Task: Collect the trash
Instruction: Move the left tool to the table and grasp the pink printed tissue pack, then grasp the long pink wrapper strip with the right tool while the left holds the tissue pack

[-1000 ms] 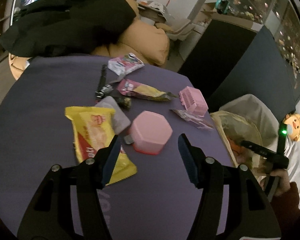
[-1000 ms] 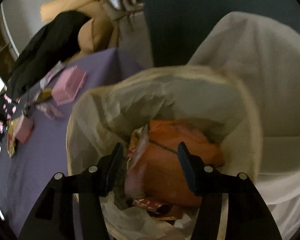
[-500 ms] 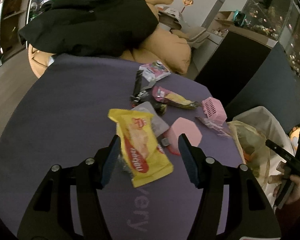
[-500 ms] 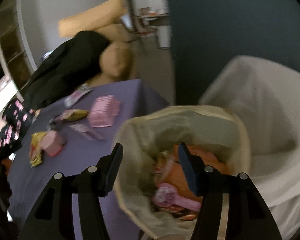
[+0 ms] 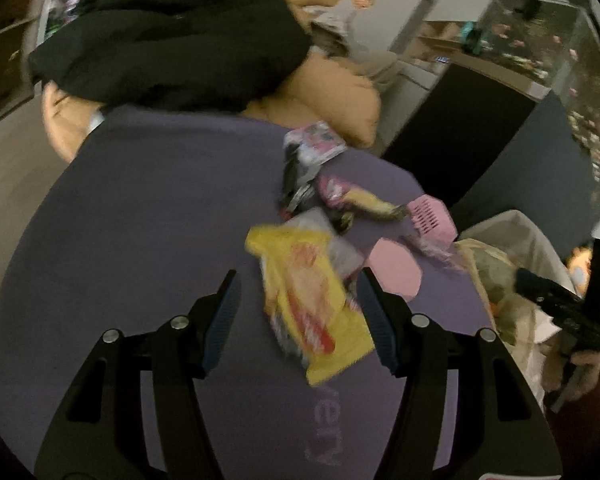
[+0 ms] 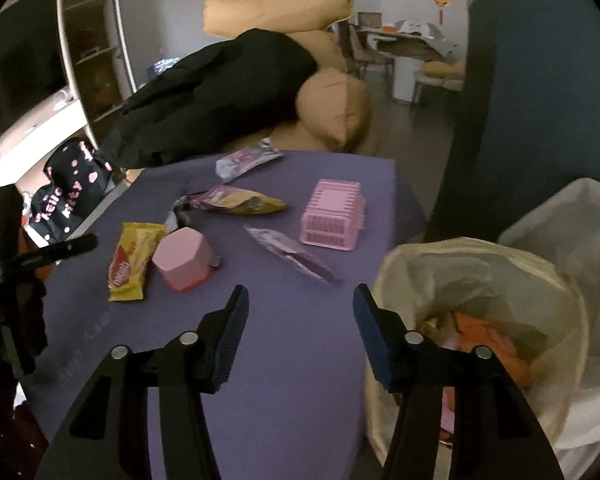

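The yellow snack wrapper (image 5: 314,304) lies flat on the purple table (image 5: 140,240), at about 12 o'clock from the left gripper (image 5: 298,322), whose jaws stand wide with nothing pressed between them. I judge the wrapper light, thin and crinkly, a little slippery, not fragile. A good hold would be across its narrow width near the lower end, where the film can fold between the pads.

The right gripper (image 6: 300,336) is empty and its jaws are closing a little. The trash bag (image 6: 396,276) stands at 3 o'clock from it, just beside the table edge. The silver wrapper (image 6: 290,258) lies at 12 o'clock, near the pink basket (image 6: 334,214) and the pink box (image 6: 184,258).
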{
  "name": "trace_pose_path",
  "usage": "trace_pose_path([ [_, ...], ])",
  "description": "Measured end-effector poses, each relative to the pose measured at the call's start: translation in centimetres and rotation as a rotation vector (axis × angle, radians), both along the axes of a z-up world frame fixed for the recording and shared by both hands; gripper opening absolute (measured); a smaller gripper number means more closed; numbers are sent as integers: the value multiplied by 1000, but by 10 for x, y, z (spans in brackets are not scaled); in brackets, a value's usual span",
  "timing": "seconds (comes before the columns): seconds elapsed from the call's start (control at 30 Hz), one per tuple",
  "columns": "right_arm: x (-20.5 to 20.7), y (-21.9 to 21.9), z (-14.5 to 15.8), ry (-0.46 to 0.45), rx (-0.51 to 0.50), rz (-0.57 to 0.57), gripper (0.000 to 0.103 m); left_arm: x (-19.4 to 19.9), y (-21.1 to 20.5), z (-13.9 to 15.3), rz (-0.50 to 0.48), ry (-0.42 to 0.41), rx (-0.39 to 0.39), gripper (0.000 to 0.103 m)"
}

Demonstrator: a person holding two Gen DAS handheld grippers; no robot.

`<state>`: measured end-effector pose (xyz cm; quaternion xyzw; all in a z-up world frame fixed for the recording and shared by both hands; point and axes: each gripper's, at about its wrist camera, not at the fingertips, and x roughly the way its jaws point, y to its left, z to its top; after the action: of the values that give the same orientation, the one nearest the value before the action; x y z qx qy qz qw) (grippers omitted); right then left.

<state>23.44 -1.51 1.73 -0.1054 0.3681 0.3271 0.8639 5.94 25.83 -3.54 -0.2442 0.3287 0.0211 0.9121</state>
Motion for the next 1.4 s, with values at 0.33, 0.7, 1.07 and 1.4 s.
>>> trace_pose_path([
  [0.33, 36, 22, -9, -86, -105, -147, 51, 161, 50, 6, -212, -12, 104, 58],
  [0.7, 54, 19, -18, -32, -95, -71, 51, 279, 44, -38, -245, 180, 143, 52],
  [1.07, 70, 45, -41, 73, -106, 44, 51, 236, 37, -11, -201, 112, 54, 5],
  [1.4, 65, 54, -60, 178, -108, 53, 51, 135, 49, 42, -192, 7, -28, 5],
])
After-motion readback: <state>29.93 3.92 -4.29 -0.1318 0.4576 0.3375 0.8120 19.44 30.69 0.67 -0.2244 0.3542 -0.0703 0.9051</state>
